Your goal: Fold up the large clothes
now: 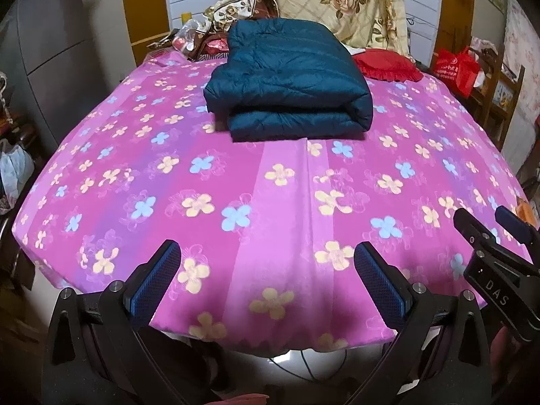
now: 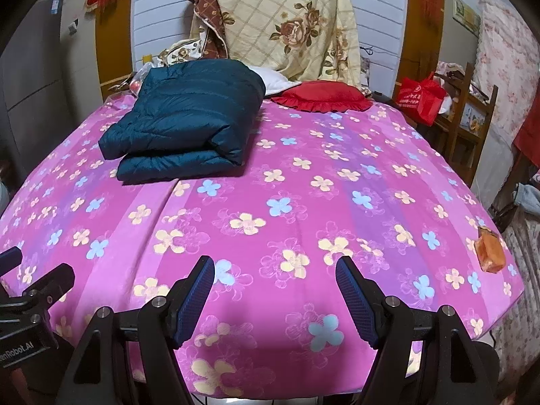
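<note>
The folded teal jacket [image 1: 287,77] is lying on the bed [image 1: 135,175], folded edge facing both wide-open, empty hand-held grippers — left [image 1: 266,260], right [image 2: 275,276] — long axis running crosswise.

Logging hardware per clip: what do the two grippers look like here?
Both match: black angular frames with silver bolt heads and blue ribbed pads. The left gripper shows "enRobot.AI" lettering in the right wrist view; the right gripper shows "DAS" in the left wrist view. No sleeves or cables visible on them.
</note>
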